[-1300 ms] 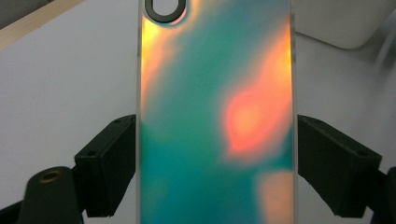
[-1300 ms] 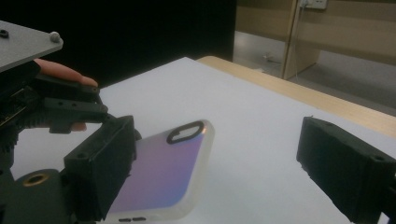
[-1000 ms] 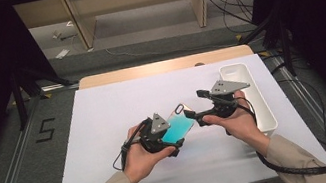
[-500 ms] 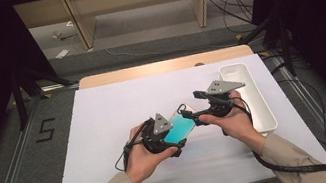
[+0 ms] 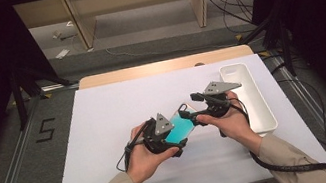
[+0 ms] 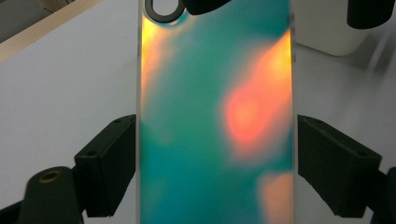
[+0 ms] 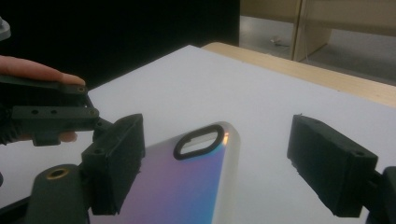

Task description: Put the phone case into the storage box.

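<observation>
Together both hands (image 5: 148, 150) raise the phone case (image 5: 179, 127) above the table (image 5: 103, 112).

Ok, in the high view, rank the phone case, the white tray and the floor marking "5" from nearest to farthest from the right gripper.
1. Phone case: just left of the right gripper, at its jaws.
2. White tray: right of it, at the table's edge.
3. Floor marking "5": far left, off the table.

Right gripper (image 5: 190, 115) eased down and toward the table's near edge over the last second, its jaws drawing in around the camera-hole end of the iridescent teal phone case (image 5: 179, 128), left gripper (image 5: 167, 139) and case shifted slightly toward the left edge
</observation>
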